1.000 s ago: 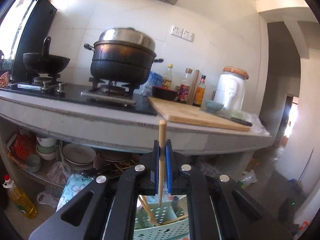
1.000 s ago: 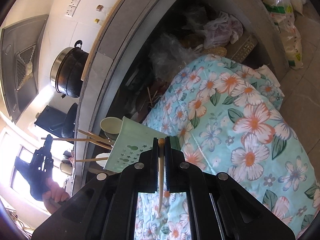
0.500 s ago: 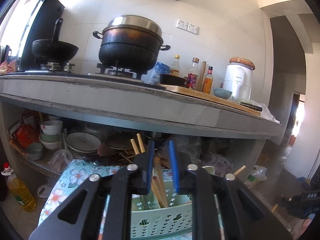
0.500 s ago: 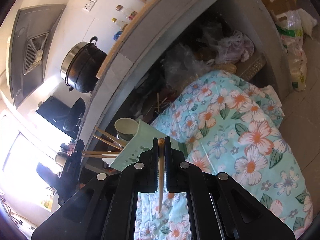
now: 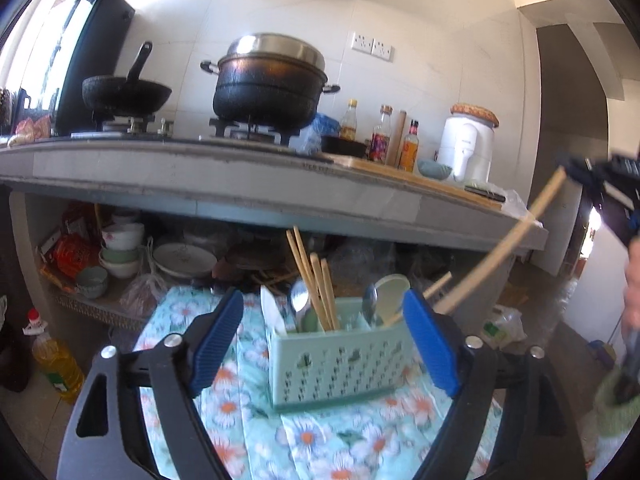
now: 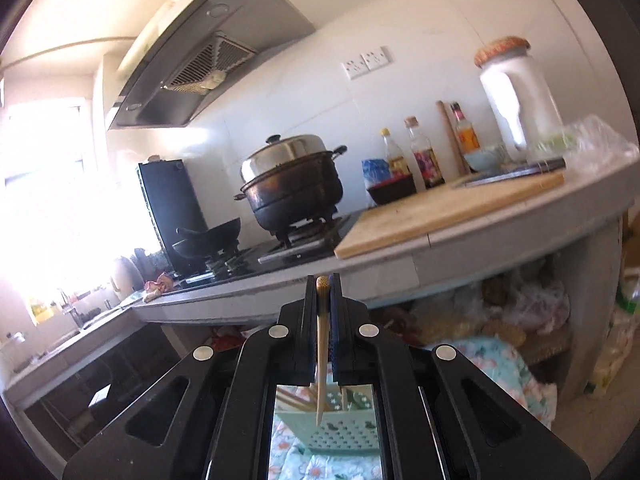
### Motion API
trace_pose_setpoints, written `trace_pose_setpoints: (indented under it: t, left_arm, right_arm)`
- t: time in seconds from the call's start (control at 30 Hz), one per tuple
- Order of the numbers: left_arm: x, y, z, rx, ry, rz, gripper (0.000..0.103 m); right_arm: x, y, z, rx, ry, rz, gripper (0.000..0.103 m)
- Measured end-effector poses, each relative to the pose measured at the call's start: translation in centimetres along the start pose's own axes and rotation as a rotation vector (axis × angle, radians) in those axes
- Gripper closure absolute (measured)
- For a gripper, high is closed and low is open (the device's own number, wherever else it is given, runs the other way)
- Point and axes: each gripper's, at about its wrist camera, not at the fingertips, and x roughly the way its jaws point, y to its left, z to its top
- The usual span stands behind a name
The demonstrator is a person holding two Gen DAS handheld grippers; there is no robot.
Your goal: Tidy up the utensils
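Centrally, in the left wrist view, the left hand-held gripper (image 5: 324, 344) had just been opening, its jaws spread wide with nothing between them, framing the green caddy (image 5: 340, 364) of utensils on a floral cloth (image 5: 240, 420). Lower centre of the right wrist view, the right hand-held gripper (image 6: 325, 300) clamped one chopstick (image 6: 321, 352). Next, probably, it must lower that chopstick into the caddy.
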Motion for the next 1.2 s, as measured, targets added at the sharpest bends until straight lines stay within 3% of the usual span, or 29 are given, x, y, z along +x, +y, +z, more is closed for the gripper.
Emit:
trace_pose_setpoints:
  t: [0.23, 0.37, 0.5, 0.6, 0.63, 0.73, 0.77, 0.87, 0.97, 1.07, 1.2]
  left_arm:
    - [-0.4, -0.9, -3.3, 0.033, 0.134, -0.003, 0.013]
    - [-1.1, -1.5, -4.2, 0.058, 0.130, 0.023, 0.005]
    - [-1.4, -1.9, -4.7, 0.054, 0.118, 0.065, 0.005]
    - [-1.2, -1.9, -4.7, 0.046, 0.121, 0.095, 0.005]
    - [-1.1, -1.8, -4.6, 0.042, 0.123, 0.106, 0.005]
    - [-0.8, -1.5, -4.6, 0.034, 0.126, 0.148, 0.005]
    - [-0.8, -1.4, -4.7, 0.028, 0.124, 0.165, 0.005]
    - [-0.8, -1.1, -4.7, 0.004, 0.127, 0.172, 0.005]
    - [-0.8, -1.2, -4.6, 0.006, 0.129, 0.195, 0.005]
    - [-0.4, -1.7, -4.6, 0.051, 0.137, 0.252, 0.005]
    - [0.7, -2.3, -4.9, 0.136, 0.177, 0.380, 0.005]
  right_arm:
    - [5.9, 1.9, -0.6, -0.116, 0.030, 0.020, 0.099]
    - [7.9, 3.5, -2.7, -0.227, 0.035, -0.018, 0.099]
    - [9.2, 4.8, -6.2, -0.370, 0.031, -0.044, 0.099]
    - [9.6, 5.1, -8.9, -0.443, 0.084, -0.067, 0.098]
    - [9.5, 4.8, -9.3, -0.437, 0.097, -0.062, 0.094]
    - [7.7, 3.8, -9.5, -0.374, 0.089, -0.043, 0.067]
    - [6.8, 3.4, -9.5, -0.351, 0.082, -0.030, 0.062]
    - [4.7, 2.2, -9.8, -0.280, 0.076, -0.022, 0.054]
    - [3.4, 1.0, -10.8, -0.199, 0.125, -0.036, 0.049]
    - [3.3, 0.8, -12.9, -0.172, 0.229, -0.104, 0.037]
    - [4.5, 1.2, -15.9, -0.191, 0.376, -0.282, 0.025]
